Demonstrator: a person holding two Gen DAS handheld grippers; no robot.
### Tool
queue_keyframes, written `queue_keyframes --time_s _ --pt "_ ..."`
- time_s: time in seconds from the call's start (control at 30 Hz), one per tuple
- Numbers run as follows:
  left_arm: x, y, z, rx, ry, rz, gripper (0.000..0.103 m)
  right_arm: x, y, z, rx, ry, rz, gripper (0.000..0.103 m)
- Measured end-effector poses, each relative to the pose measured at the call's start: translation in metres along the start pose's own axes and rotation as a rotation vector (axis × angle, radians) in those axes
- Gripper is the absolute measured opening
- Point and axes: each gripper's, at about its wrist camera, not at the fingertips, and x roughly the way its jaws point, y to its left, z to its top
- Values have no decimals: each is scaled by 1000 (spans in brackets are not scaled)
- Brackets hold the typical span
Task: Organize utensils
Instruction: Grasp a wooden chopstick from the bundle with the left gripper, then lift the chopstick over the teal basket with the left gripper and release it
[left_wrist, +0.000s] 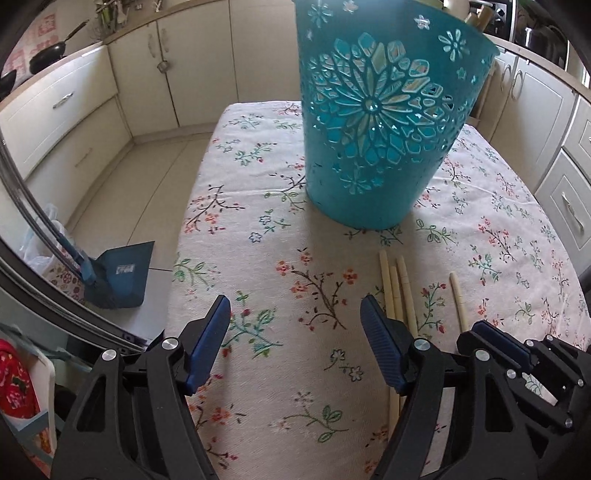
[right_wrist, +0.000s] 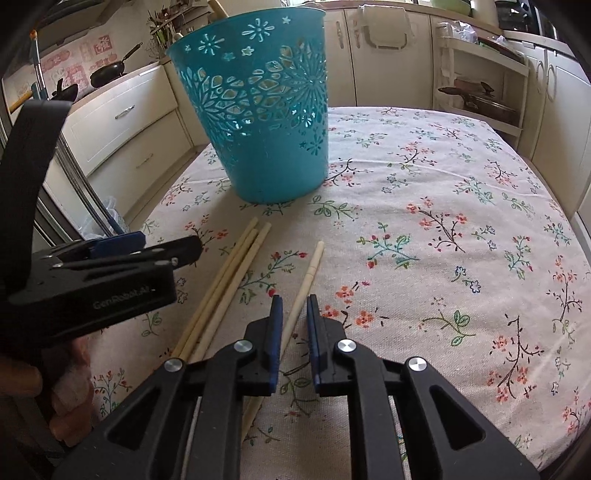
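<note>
the right tool (right_wrist: 294, 325) barely gapes around the lone chopstick (right_wrist: 303, 288), unclamped, so it could slip; the left tool (left_wrist: 295, 325), at nine o'clock, is wide open and empty.

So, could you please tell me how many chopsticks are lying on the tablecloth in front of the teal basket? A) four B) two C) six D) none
A: three chopsticks lie bunched together and a single chopstick lies apart beside them on the tablecloth, in front of the teal basket.
</note>
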Motion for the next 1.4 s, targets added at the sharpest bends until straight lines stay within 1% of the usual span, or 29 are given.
queue_keyframes --time_s 0.17,0.37,0.53,0.67,0.73,0.9,1.0,1.03,1.1,1.17,1.2,1.27,1.33,1.4 --pt "0 -12 3 24 -8 -23 69 0 1 -1 -6 -6 11 19" --pt "8 -22 5 57 3 -10 69 0 2 -1 -11 -8 12 21" --pt "9 -27 7 75 6 -18 69 0 5 -1 -20 -9 17 26" --pt "9 -30 7 98 6 -15 69 0 6 -1 -28 -7 15 26" --pt "12 -33 6 113 25 -6 69 0 5 -1 -25 -7 12 26" --pt "15 -33 9 120 25 -4 69 -1 5 -1 -22 -9 9 26" --pt "16 -33 12 120 34 -31 58 -1 4 -1 -21 -11 6 26" --pt "16 -33 12 122 36 -43 52 -1 4 -1 -21 -12 6 26" --pt "15 -35 12 136 39 -57 46 -1 4 -1 -21 -13 7 27" --pt "14 -35 12 146 40 -71 37 0 4 -2 -23 -13 8 28" --pt "14 -36 12 154 42 -81 34 0 4 -2 -24 -14 8 28" --pt "12 -38 11 178 48 -98 18 0 4 -2 -26 -16 8 29" --pt "11 -43 11 219 66 -123 6 0 4 -2 -26 -17 9 29" --pt "9 -44 11 247 86 -135 5 0 4 -2 -25 -18 11 29"
